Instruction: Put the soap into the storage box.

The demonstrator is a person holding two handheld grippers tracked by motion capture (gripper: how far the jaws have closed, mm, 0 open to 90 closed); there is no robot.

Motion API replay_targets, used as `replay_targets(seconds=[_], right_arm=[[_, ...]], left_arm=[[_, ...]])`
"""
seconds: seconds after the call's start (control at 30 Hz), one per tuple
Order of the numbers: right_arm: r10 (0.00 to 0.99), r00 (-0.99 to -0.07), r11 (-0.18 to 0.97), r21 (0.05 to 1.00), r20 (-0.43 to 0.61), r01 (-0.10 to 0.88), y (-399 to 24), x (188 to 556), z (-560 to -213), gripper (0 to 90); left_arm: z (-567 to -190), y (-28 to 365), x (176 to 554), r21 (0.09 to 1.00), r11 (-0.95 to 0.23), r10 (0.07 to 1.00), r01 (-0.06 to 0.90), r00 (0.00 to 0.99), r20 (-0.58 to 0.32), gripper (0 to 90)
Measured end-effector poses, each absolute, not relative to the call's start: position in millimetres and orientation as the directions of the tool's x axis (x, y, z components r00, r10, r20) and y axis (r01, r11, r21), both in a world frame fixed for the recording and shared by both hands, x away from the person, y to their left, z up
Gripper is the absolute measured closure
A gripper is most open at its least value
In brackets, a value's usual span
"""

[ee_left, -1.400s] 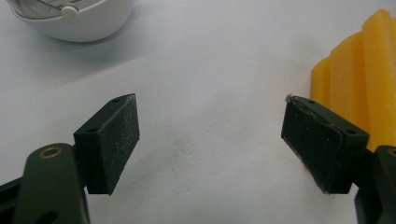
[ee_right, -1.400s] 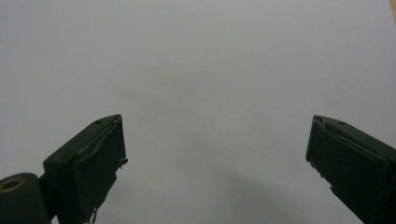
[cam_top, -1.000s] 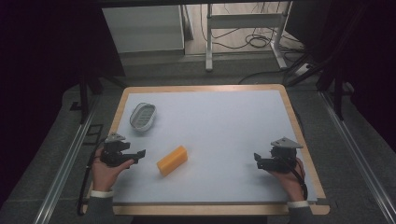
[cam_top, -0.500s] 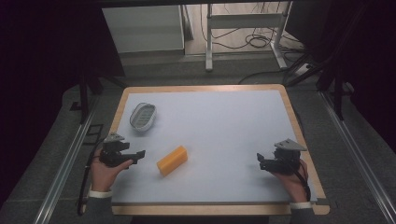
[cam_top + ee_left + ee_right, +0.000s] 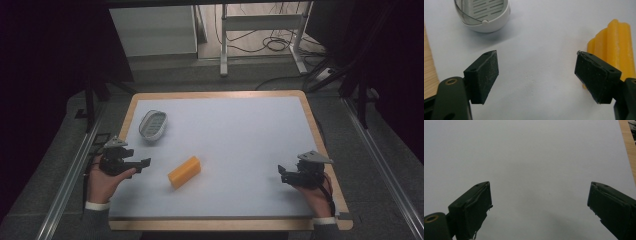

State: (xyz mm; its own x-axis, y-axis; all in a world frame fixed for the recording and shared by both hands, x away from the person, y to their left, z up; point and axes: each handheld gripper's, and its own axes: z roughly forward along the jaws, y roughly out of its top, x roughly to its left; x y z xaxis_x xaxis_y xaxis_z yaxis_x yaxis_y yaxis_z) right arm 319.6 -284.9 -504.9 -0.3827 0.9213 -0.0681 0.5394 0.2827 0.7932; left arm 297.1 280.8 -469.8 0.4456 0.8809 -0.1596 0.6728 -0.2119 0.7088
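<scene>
left gripper point(image 5: 145, 162): jaws apart, empty, low at table's left edge, near yellow block point(image 5: 184, 171)
right gripper point(image 5: 281, 173): jaws apart, empty, low at right edge

Orange ridged block point(image 5: 184, 171), white slotted dish point(image 5: 152, 125).

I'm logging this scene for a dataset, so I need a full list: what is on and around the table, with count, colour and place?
Table: one, wooden rim with a pale blue-white top, centre of the high view.
Soap dish: one, white with a slotted insert, far left part of the table.
Ridged block: one, orange-yellow, near left of centre, lying flat, apart from the dish.
Metal frame legs: white, on the floor beyond the table.
Cables: several, dark, on the floor by those legs.
Left tool: one, black, jaws open, held in the left hand near the table's left edge.
Right tool: one, black, jaws open, held in the right hand near the right edge.
</scene>
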Motion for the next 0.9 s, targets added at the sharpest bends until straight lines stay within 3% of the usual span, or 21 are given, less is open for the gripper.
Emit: replay_targets(seconds=[0.27,0.9], right_arm=[[0.934,-0.355,0.230,0.813,-0.031,0.534,-289.6,315.4,-498.1,5.6],[0.929,-0.369,0.230,0.816,-0.021,0.530,-290.5,313.8,-498.3,5.7]], left_arm=[[-453.8,274.6,289.9,0.713,-0.238,0.865,0.660,0.478,-0.154,19.7],[-435.6,247.4,292.3,0.715,-0.288,0.837,0.638,0.531,-0.136,20.2]])
